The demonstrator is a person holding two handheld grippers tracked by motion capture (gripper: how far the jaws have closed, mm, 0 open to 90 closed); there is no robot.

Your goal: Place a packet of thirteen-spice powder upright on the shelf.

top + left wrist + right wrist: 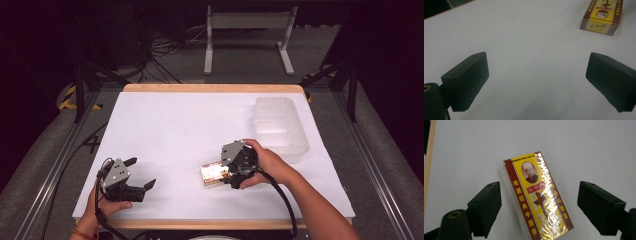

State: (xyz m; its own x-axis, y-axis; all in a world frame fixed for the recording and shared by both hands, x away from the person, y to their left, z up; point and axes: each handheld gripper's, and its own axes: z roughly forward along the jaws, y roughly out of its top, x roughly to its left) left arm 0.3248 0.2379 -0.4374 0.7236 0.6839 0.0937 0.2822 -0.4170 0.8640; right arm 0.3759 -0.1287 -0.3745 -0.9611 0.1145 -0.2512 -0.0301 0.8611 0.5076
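Observation:
A small yellow and dark-red box (214,173) wrapped in clear film lies flat on the white table (170,125), right of centre near the front. My right gripper (227,172) reaches it from the right. In the right gripper view the box (539,202) lies between the two black jaws with a gap on either side, so my right gripper (539,207) stands open around it. My left gripper (143,172) rests at the front left, open with nothing between its jaws. From the left gripper view (536,85), the box (602,15) is farther off at the upper right.
A clear plastic container (280,127) stands at the back right of the table. A wooden edge (210,88) runs along the far side. Metal frame rails flank the table, and cables lie on the floor beyond.

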